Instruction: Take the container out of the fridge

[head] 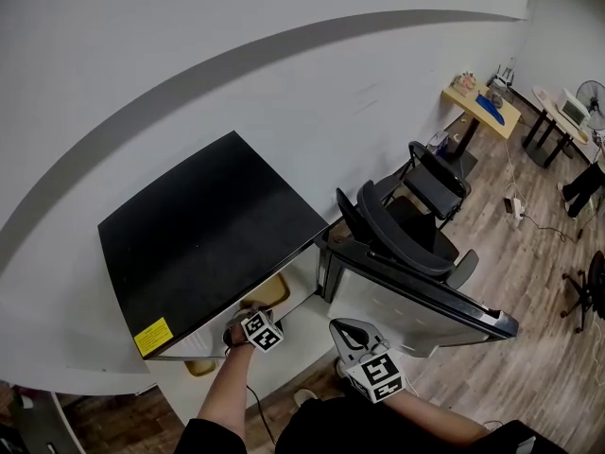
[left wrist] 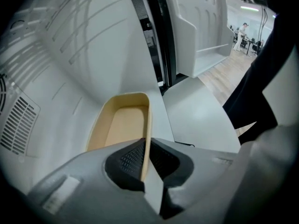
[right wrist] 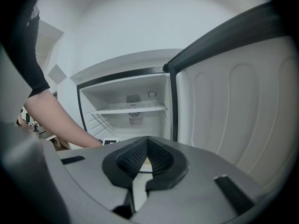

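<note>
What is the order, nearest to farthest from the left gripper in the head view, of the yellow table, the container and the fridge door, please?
1. Container, between its jaws.
2. Door, open at its right.
3. Table, far off, upper right.

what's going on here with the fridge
A person is working at an open mini fridge with a gripper in each hand. The left gripper is clamped on the side wall of a tan container that sits inside the fridge, not yet lifted out. The right gripper hangs shut and empty facing the opening.
</note>
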